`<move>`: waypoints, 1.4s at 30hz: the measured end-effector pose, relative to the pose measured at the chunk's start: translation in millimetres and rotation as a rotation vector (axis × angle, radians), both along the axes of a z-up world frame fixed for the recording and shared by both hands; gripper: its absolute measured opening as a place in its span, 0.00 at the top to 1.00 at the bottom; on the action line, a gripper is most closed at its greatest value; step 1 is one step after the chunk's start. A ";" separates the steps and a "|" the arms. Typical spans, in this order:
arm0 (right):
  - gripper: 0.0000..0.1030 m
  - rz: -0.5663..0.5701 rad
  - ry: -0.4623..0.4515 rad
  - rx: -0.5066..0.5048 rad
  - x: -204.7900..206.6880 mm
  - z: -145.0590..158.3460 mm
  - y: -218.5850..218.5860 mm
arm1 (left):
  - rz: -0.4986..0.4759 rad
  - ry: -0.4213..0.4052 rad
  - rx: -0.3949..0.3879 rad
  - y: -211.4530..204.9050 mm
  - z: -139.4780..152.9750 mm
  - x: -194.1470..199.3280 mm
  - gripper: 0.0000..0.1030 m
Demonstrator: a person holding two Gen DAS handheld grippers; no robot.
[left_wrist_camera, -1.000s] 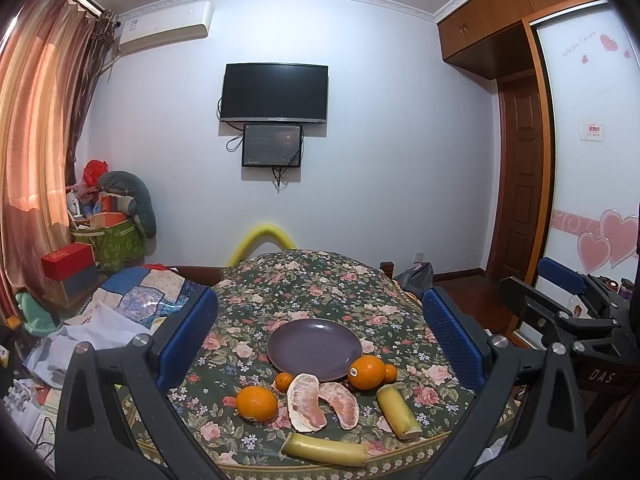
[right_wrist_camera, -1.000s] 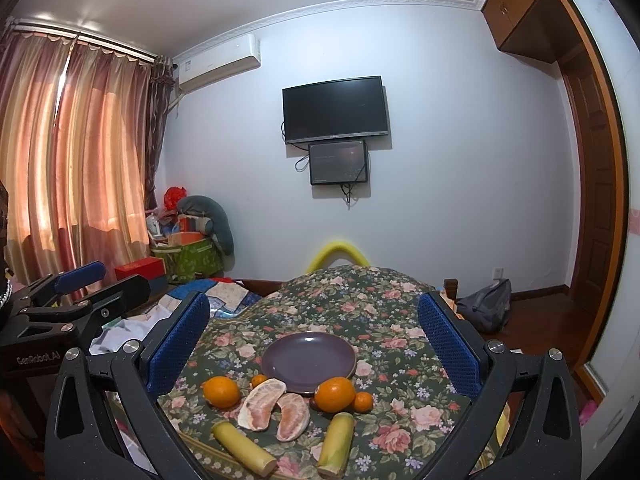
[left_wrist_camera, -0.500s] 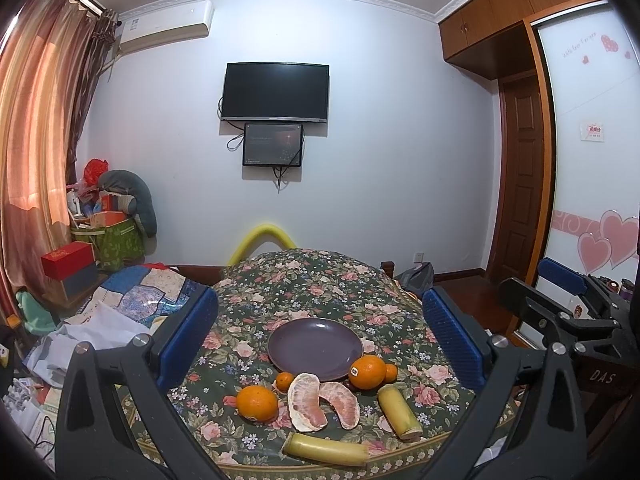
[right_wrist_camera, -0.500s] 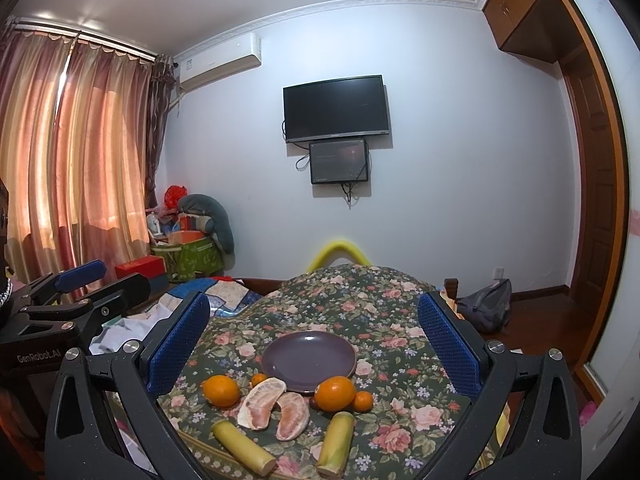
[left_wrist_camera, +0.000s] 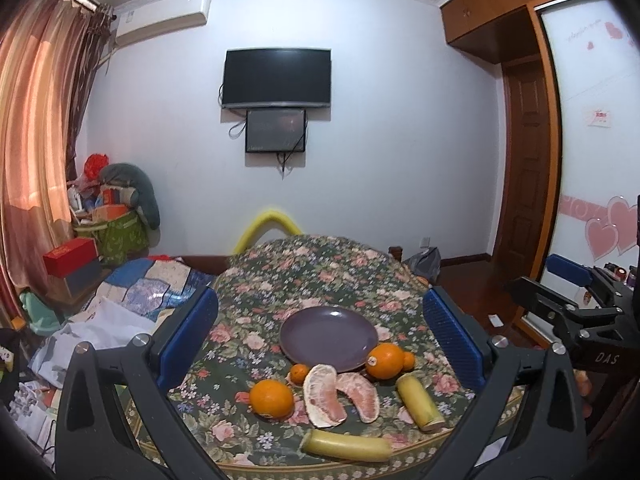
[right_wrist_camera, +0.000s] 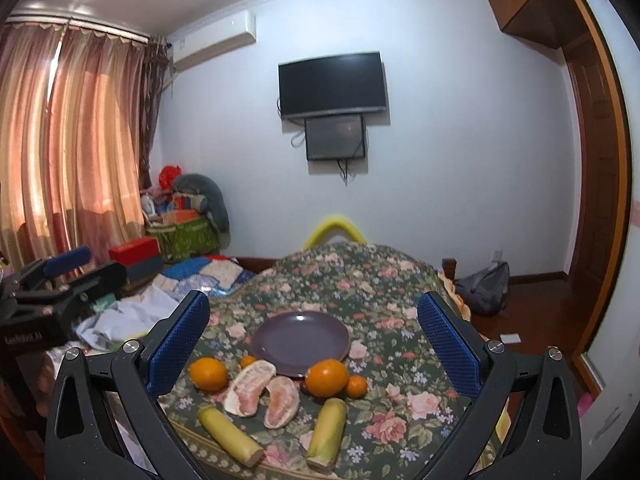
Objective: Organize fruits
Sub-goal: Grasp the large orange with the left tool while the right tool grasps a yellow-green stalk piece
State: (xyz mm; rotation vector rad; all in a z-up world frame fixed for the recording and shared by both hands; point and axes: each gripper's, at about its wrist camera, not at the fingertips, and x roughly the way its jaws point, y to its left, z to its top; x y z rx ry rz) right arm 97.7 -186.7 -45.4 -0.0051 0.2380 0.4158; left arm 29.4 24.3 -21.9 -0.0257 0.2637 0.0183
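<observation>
An empty purple plate (left_wrist_camera: pixel 329 338) (right_wrist_camera: pixel 301 342) sits on a floral-clothed table (left_wrist_camera: pixel 320 276). In front of it lie two large oranges (left_wrist_camera: pixel 271 398) (left_wrist_camera: pixel 384 361), two small tangerines (left_wrist_camera: pixel 299 373) (left_wrist_camera: pixel 408 360), two peeled pomelo segments (left_wrist_camera: pixel 323 395) (left_wrist_camera: pixel 362 396) and two yellow-green cane pieces (left_wrist_camera: pixel 346 445) (left_wrist_camera: pixel 420 401). My left gripper (left_wrist_camera: pixel 320 336) is open and empty, held back from the table's near edge. My right gripper (right_wrist_camera: pixel 312 336) is open and empty, likewise short of the fruit (right_wrist_camera: pixel 208 374).
The table's near edge (left_wrist_camera: pixel 320 466) is just below the fruit. A cluttered bed with quilts (left_wrist_camera: pixel 132 296) lies left. Boxes and bags (left_wrist_camera: pixel 104 232) stand by the curtain. A backpack (right_wrist_camera: pixel 484 288) lies on the floor at right. A yellow chair back (left_wrist_camera: pixel 272 224) stands behind the table.
</observation>
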 end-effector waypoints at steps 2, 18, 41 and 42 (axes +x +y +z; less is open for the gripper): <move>0.00 -0.021 0.003 -0.027 3.1 -4.8 0.3 | 0.005 0.023 0.001 8.1 -4.8 6.6 0.04; 0.39 -0.031 0.213 -0.104 49.7 -48.0 3.6 | -0.027 0.331 0.105 63.5 -62.5 85.8 0.38; 0.39 0.072 0.594 -0.190 105.2 -148.3 30.8 | -0.154 0.714 -0.023 74.8 -188.0 156.6 0.38; 0.39 0.077 0.606 -0.189 106.5 -151.1 31.3 | -0.156 0.721 -0.031 75.6 -191.4 158.7 0.37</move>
